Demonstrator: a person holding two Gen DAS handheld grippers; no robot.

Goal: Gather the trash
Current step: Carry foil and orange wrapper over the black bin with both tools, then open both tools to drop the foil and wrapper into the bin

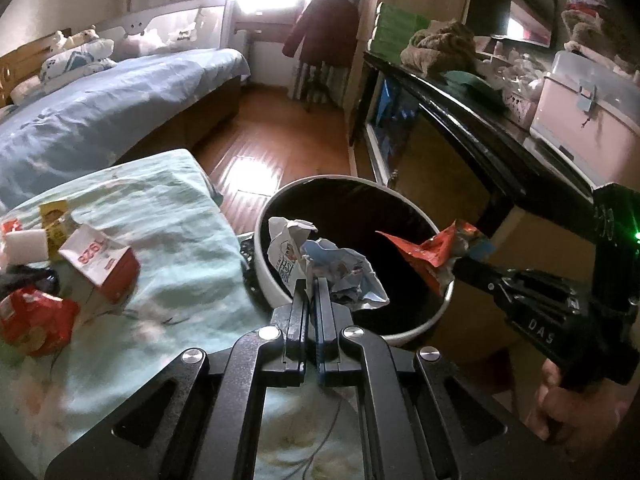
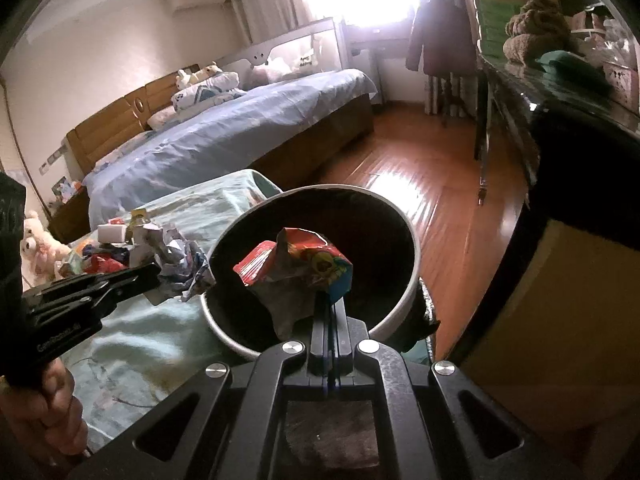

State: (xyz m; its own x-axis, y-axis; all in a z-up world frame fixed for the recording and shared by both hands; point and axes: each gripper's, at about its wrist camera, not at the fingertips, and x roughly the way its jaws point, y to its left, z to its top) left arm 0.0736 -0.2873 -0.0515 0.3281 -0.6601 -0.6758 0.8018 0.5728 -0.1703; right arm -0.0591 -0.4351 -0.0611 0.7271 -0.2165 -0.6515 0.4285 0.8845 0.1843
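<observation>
- The crumpled white printed wrapper (image 1: 320, 264) is pinched in the left gripper (image 1: 314, 284), whose jaws are pressed together on it. It hangs over the near-left rim of the white waste bin (image 1: 264, 276), partly above the black-lined opening. Let go here, it could catch the rim and tip onto the cloth.
- The red snack bag (image 2: 296, 272) is pinched in the right gripper (image 2: 330, 300), above the middle of the opening. It looks light, so I judge it may cling to the pads or flutter wide.
- Both grippers crowd one bin mouth and could knock each other.
- More trash waits on the green-covered table (image 1: 180, 240): a red-and-white carton (image 1: 102, 266) and a red packet (image 1: 34, 318) near its left edge. A careless sweep back could push them off.
</observation>
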